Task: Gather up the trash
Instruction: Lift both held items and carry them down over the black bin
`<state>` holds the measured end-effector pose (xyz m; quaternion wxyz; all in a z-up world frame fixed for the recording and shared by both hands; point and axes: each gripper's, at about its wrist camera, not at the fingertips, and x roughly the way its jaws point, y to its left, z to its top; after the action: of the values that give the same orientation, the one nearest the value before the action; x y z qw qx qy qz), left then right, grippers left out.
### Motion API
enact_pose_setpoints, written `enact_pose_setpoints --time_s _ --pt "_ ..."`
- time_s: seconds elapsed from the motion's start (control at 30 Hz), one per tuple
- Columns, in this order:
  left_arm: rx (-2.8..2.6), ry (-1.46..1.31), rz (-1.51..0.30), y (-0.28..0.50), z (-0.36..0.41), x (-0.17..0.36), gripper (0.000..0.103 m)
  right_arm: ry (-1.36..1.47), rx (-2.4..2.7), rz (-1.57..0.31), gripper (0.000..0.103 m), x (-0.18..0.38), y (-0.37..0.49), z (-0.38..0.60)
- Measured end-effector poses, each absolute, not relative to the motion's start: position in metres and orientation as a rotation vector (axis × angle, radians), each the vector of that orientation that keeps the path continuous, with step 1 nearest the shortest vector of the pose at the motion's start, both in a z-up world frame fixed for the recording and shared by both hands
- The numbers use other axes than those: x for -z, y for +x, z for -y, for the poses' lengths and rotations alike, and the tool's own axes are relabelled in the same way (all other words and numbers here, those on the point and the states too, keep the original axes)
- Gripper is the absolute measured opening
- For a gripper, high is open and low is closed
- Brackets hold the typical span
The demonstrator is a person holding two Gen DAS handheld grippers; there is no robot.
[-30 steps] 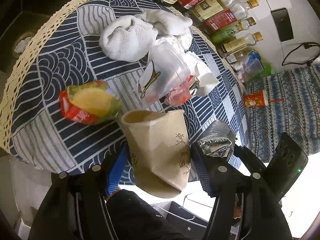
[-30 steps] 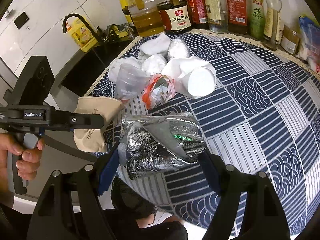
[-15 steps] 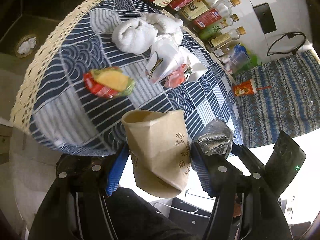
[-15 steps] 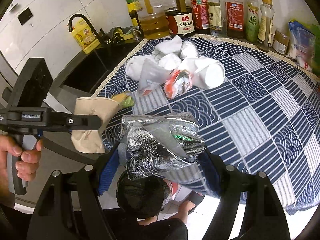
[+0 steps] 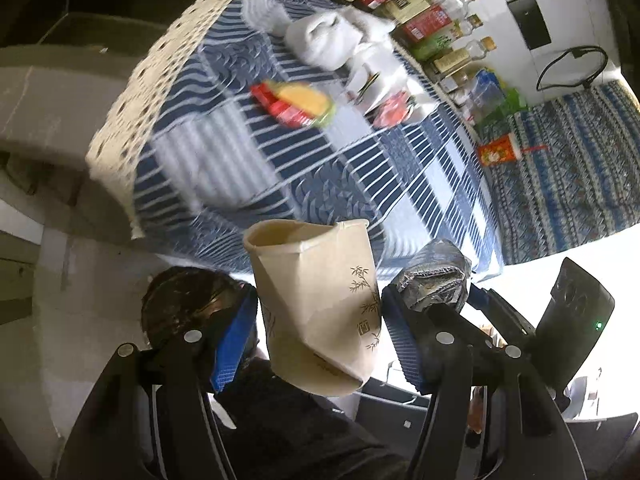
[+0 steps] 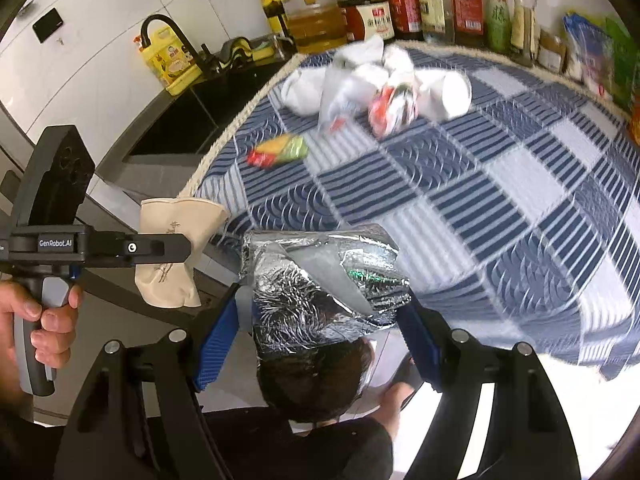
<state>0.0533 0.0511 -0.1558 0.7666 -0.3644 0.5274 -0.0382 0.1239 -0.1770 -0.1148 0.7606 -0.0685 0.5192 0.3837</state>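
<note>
Both loads have been drawn back off the worktop [image 6: 500, 184] edge in the last second, so the carry-away stage is judged underway. A crushed paper cup [image 5: 316, 304] is clamped in the left tongs [image 5: 318, 340], and a crumpled foil wrapper [image 6: 324, 284] is gripped in the right tongs [image 6: 320, 340]; both are now held out past the cloth's corner. Left behind on the cloth are a red-and-yellow snack packet [image 6: 280, 150] and a heap of white tissues and cups [image 6: 372, 80] (badly blurred, so contents are only guessed). No bin can be made out. Bottles [image 6: 432, 4] are lined along the far edge, well apart.
</note>
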Motion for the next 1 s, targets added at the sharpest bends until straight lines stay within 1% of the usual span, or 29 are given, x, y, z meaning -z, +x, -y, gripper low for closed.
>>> enact_pose_setpoints --time_s 0.17,0.37,0.57,0.83,1.0 --pt "0.082 -0.783 -1.175 0.033 -0.052 0.171 0.062 -0.138 -0.814 -1.178 0.075 0.135 0.104 0.175" --pt "0.069 -0.797 -1.223 0.014 -0.056 0.201 0.062 -0.124 -0.775 -1.247 0.075 0.162 0.087 0.177" --pt "0.036 -0.835 -1.306 -0.002 -0.056 0.253 0.062 -0.097 -0.75 -1.318 0.075 0.194 0.078 0.17" --pt "0.021 -0.855 -1.378 -0.014 -0.049 0.3 0.062 -0.027 -0.707 -1.411 0.075 0.245 0.077 0.163" --pt "0.004 -0.858 -1.423 -0.021 -0.048 0.341 0.062 0.03 -0.681 -1.46 0.075 0.279 0.078 0.158"
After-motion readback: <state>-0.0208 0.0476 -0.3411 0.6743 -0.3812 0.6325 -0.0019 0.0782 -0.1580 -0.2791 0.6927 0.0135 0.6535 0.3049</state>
